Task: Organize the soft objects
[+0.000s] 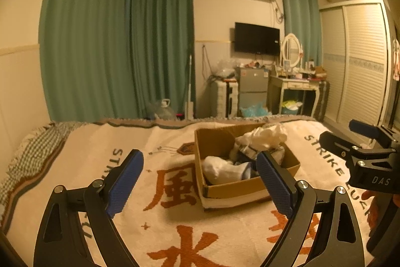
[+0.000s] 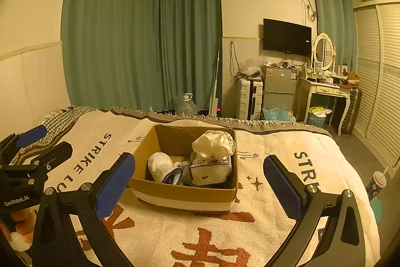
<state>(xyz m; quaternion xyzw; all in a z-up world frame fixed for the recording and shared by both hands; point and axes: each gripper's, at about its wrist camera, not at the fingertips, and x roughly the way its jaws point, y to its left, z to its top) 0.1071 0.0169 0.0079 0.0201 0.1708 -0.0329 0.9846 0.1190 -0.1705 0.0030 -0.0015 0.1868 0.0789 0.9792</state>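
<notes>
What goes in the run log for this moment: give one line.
left claw open, empty | right claw open, empty | brown cardboard box on cream printed blanket | white soft items inside box

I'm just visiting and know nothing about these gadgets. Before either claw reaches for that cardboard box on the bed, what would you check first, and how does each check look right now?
1. Left gripper open and holding nothing: ok.
2. Right gripper open and holding nothing: ok.
3. Open brown cardboard box sitting flat on the cream blanket with orange characters: ok.
4. Soft things inside the box, such as the crumpled white cloth bundle and the rounded white sock-like piece: ok, though the bundle rises above the rim.
5. Loose soft items left on the blanket outside the box: none in view, but cannot tell beyond the frame.
6. Grippers apart from each other: ok.
</notes>
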